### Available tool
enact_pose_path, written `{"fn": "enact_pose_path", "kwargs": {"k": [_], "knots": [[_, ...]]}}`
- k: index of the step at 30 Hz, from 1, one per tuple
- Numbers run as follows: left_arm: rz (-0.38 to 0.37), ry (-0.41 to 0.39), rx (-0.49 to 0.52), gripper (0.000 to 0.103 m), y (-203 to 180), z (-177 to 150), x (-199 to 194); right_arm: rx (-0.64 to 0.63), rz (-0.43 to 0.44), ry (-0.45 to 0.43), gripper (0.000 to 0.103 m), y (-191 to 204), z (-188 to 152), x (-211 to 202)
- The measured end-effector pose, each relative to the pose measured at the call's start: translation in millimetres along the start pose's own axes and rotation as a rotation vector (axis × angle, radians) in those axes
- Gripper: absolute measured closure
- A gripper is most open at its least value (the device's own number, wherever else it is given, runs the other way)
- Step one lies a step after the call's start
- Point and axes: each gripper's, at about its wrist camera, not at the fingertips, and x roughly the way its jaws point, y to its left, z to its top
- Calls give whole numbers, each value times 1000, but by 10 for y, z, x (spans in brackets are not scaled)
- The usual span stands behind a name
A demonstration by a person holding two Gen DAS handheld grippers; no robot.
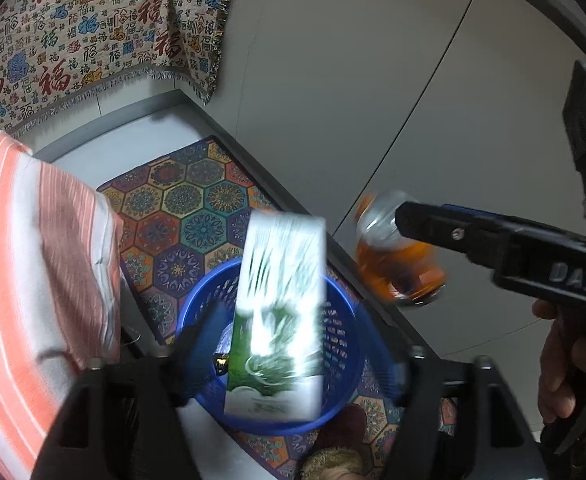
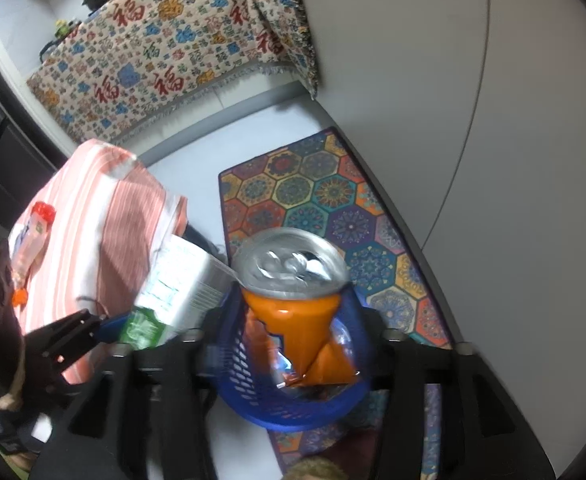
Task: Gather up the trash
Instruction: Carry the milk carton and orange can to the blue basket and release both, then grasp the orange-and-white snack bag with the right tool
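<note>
A white and green carton (image 1: 277, 312) hangs blurred over a blue plastic basket (image 1: 269, 428) on the floor. It sits between the fingers of my left gripper (image 1: 289, 352), whose jaws stand wider than the carton and do not press on it. A crushed orange soda can (image 2: 293, 320) with a silver top floats between the fingers of my right gripper (image 2: 297, 332) above the same basket (image 2: 293, 420), with gaps on both sides. The left wrist view shows the can (image 1: 397, 256) blurred at the tip of the right gripper (image 1: 413, 220). The carton (image 2: 181, 284) also appears in the right wrist view.
The basket stands on a colourful hexagon-pattern rug (image 1: 181, 208) beside a white wall (image 1: 373, 80). A stand draped in orange-striped cloth (image 1: 33, 260) rises at the left, with a plastic bottle (image 2: 33, 232) on it. A patterned blanket (image 2: 165, 60) hangs behind. A hand (image 1: 561, 360) holds the right gripper.
</note>
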Motion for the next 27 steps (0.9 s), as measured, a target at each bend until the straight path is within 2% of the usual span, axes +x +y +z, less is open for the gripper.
{"fn": "enact_pose_path", "kwargs": {"k": [3, 8, 15, 18, 21, 27], "knots": [[-3, 4, 3, 31, -24, 9, -14, 13, -2, -27, 38, -19, 17, -67], [18, -45, 3, 31, -7, 10, -240, 7, 5, -87, 37, 0, 51, -208], [46, -143, -14, 31, 100, -133, -974, -30, -2, -169, 33, 168, 81, -364], [90, -171, -28, 31, 220, -345, -1291, -67, -4, -204, 33, 314, 72, -438], [142, -166, -75, 31, 460, -615, -1513, -121, -1, -237, 31, 529, 34, -500], [314, -138, -193, 31, 1139, -1275, -1905, -256, 105, -229, 28, 1303, -172, -445]]}}
